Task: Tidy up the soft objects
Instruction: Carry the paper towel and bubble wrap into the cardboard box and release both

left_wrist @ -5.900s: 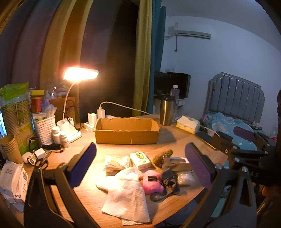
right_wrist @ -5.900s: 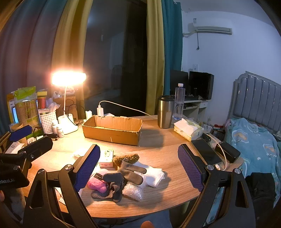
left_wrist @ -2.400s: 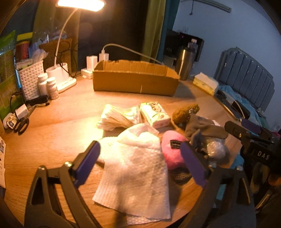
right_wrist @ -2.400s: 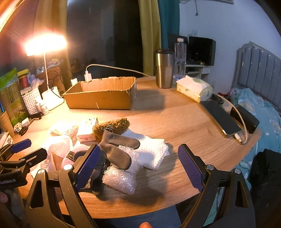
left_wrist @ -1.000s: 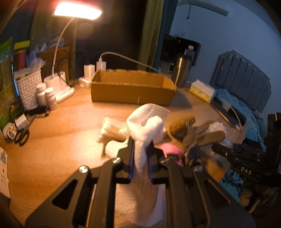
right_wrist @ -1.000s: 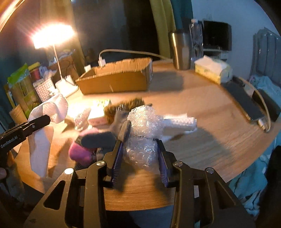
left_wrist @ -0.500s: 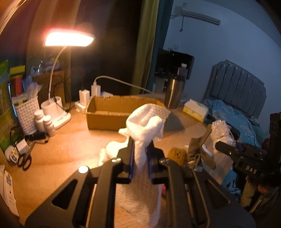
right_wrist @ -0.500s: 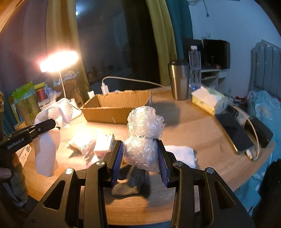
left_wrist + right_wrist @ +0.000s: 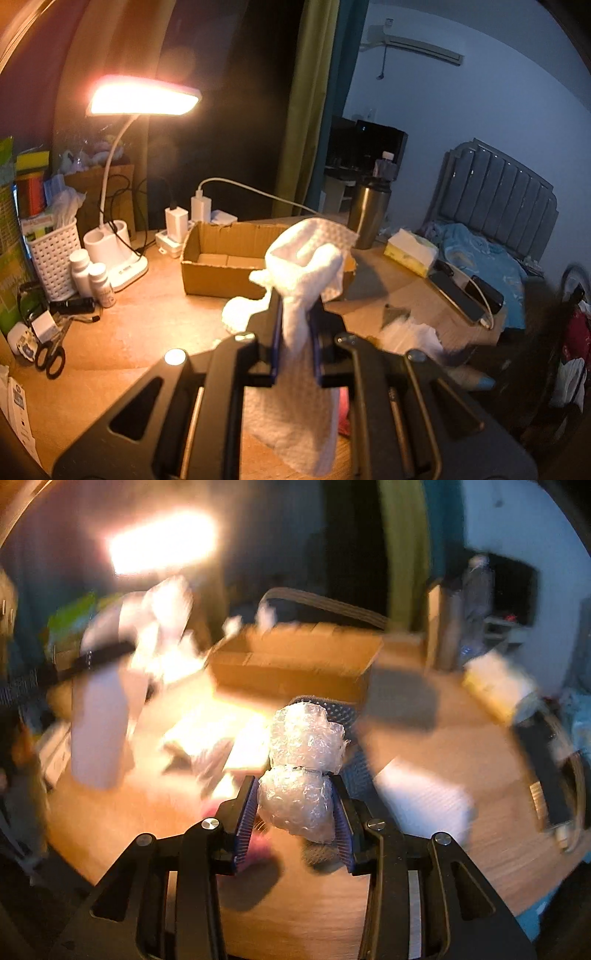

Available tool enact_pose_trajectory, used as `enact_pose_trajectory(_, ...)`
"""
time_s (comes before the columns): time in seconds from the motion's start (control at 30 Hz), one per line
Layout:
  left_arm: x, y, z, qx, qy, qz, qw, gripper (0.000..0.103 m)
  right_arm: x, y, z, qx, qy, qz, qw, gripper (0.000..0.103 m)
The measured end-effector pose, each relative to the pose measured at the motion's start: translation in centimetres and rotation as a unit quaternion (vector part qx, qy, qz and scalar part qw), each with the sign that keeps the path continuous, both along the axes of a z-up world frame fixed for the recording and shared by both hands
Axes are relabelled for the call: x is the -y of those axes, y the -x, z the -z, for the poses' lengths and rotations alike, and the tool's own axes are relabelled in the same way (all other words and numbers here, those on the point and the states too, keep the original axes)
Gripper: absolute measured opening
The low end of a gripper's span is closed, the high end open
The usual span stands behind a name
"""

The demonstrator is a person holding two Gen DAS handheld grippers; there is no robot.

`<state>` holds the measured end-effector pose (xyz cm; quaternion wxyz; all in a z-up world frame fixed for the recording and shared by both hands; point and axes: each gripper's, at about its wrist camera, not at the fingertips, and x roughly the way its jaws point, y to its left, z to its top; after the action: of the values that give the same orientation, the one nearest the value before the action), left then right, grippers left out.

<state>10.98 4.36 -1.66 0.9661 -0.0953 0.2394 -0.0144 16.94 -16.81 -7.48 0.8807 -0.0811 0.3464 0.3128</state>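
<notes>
Left gripper (image 9: 295,325): jaws pinched hard on the white cloth (image 9: 303,273), which we hold above the table (image 9: 122,332); limp, light, it droops below the jaws, so we grip a bunched fold
Right gripper (image 9: 295,801): jaws pressed on the bubble wrap bundle (image 9: 301,764), lifted clear; springy, slick, so we squeeze its middle
Cardboard box (image 9: 225,264): open, at 12 o'clock beyond both loads, our likely drop spot
Lamp (image 9: 142,98): lit, 10 o'clock, far back

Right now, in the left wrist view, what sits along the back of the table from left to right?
White basket → pill bottles → lamp base → chargers → cardboard box → steel tumbler → tissue pack → phone.
</notes>
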Motion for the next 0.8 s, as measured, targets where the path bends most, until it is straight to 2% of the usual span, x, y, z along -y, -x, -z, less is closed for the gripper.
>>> enact_pose_trajectory(0.07, -0.3, 0.3, 0.3, -0.002, 0.002, -0.005, 1.0000, 0.013, -1.2, 0.5, 1.4, -0.025, 0.002, -0.026, 0.999, 0.041)
enact_pose_trajectory(0.17, -1.2, 0.6, 0.8, -0.009, 0.008, -0.016, 0.9998, 0.013, -3.1, 1.5, 2.7, -0.039, 0.008, -0.056, 0.998, 0.041)
enact_pose_trajectory(0.37, -3.4, 2.0, 1.5, -0.009, 0.018, -0.037, 0.9991, 0.013, -6.3, 2.4, 2.6, -0.042, 0.009, -0.087, 0.995, 0.041)
enact_pose_trajectory(0.57, -6.4, 3.6, 1.7, -0.004, 0.027, -0.065, 0.9975, 0.013, -9.4, 3.1, 1.3, -0.011, 0.007, -0.103, 0.995, 0.041)
enact_pose_trajectory(0.8, -7.6, 3.2, 1.3, 0.008, 0.036, -0.065, 0.9972, 0.013, -9.7, 1.6, -1.2, 0.026, -0.006, -0.081, 0.996, 0.041)
